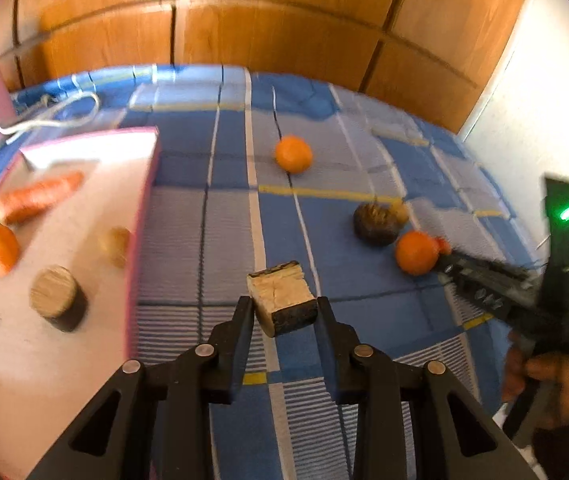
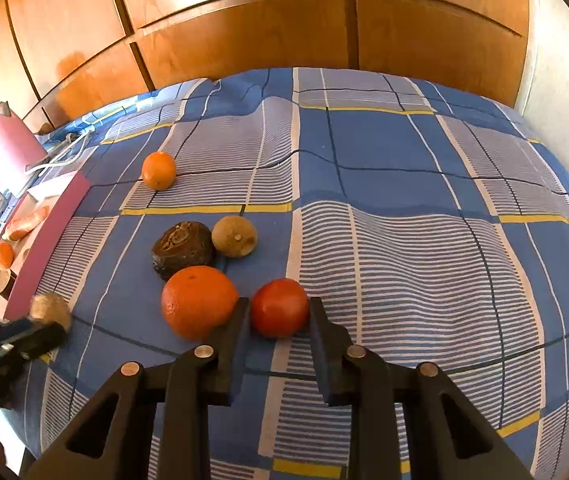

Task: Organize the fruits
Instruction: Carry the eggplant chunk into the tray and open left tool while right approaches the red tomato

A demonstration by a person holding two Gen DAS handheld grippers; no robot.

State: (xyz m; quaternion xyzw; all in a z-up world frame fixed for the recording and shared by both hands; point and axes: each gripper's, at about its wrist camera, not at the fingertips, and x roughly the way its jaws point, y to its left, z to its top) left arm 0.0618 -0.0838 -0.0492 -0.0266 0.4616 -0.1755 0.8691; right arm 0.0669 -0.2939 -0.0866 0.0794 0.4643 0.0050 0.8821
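My left gripper (image 1: 284, 308) is shut on a squarish chunk of wood (image 1: 282, 298) with dark bark, held just above the blue checked bedsheet (image 1: 212, 240). To its left lies a pink tray (image 1: 140, 240). The right wrist view shows that gripper (image 2: 24, 340) at the far left with the wood chunk (image 2: 50, 310). My right gripper (image 2: 280, 312) is shut on a red round fruit (image 2: 280, 308) resting on the sheet. A large orange (image 2: 198, 302) touches its left finger. Behind sit a dark brown fruit (image 2: 182, 248), a tan fruit (image 2: 234, 236) and a small orange (image 2: 158, 171).
The pink tray holds a carrot (image 1: 38, 196), a small orange fruit (image 1: 0, 250), a wooden cylinder (image 1: 58, 298) and a tan lump (image 1: 116, 244). A pink jug (image 2: 8, 148) and a white cable (image 1: 56, 116) lie at the far left. Wooden wardrobe doors (image 2: 244, 40) stand behind the bed.
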